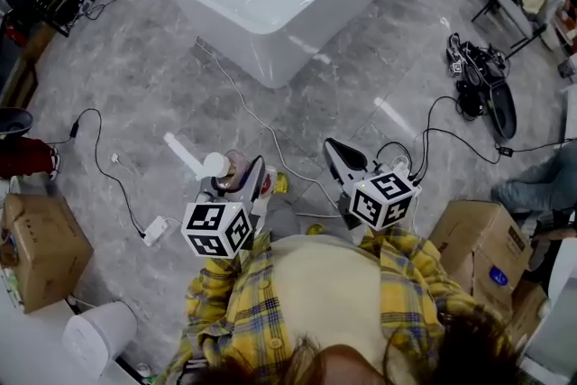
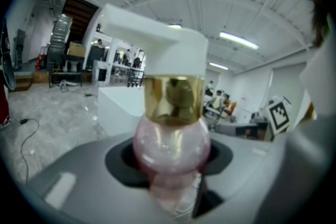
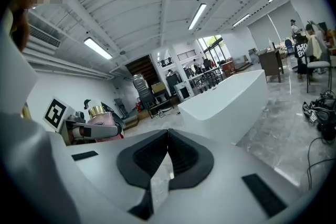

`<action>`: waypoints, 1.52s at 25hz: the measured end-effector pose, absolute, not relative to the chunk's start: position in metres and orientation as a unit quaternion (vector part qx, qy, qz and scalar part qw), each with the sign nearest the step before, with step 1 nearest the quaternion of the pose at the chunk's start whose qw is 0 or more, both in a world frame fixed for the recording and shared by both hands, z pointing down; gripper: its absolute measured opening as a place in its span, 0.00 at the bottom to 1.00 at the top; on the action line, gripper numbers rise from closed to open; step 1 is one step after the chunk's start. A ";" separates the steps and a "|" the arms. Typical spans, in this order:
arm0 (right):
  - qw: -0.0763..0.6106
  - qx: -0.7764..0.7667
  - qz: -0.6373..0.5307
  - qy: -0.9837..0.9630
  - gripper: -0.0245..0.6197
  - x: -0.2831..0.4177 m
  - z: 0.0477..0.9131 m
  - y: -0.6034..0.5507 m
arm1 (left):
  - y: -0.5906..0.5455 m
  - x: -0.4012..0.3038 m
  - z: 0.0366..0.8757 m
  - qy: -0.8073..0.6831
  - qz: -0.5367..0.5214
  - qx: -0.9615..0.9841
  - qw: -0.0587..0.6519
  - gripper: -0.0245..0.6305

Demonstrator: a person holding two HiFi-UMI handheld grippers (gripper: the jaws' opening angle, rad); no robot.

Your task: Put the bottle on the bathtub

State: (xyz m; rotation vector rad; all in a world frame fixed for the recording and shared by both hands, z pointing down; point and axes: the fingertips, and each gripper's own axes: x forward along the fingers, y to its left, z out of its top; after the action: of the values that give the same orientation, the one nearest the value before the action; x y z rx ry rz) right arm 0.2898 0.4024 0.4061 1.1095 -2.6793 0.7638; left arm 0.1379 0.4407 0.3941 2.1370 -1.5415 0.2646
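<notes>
In the left claw (image 2: 171,178), bottle (image 2: 171,113) base hidden.

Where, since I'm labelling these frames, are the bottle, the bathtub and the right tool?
bottle (image 2: 170,149): left gripper view, pink rounded shoulder.
bathtub (image 1: 234,36): head view, white outer wall.
right tool (image 3: 168,136): right gripper view, where its closed tips meet.

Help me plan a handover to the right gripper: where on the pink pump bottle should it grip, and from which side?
Probably the gold collar, approached level from the bottle's right. It is a straight, upright cylinder standing clear above the round pink body that the left gripper's jaws already clamp; the white pump head's spout juts leftward, crowding that side.
</notes>
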 end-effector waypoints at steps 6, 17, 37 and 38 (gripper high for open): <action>0.071 0.361 0.240 -0.899 0.06 0.242 0.393 0.350 | 0.398 0.108 0.401 -0.552 0.093 0.787 0.260 0.37; 0.079 0.347 0.239 -0.903 0.06 0.164 0.395 0.281 | 0.337 0.039 0.402 -0.553 0.101 0.788 0.251 0.37; 0.115 0.300 0.241 -0.916 0.06 0.083 0.419 0.130 | 0.191 -0.038 0.428 -0.590 0.095 0.757 0.265 0.37; 0.116 0.293 0.240 -0.918 0.06 0.076 0.418 0.120 | 0.180 -0.043 0.427 -0.593 0.095 0.755 0.265 0.37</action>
State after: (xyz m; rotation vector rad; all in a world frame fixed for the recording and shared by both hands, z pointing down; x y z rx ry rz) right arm 0.0759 0.1198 0.4182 0.8595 -2.6886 0.7017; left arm -0.0430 0.1802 0.4273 2.0400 -1.6012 0.2571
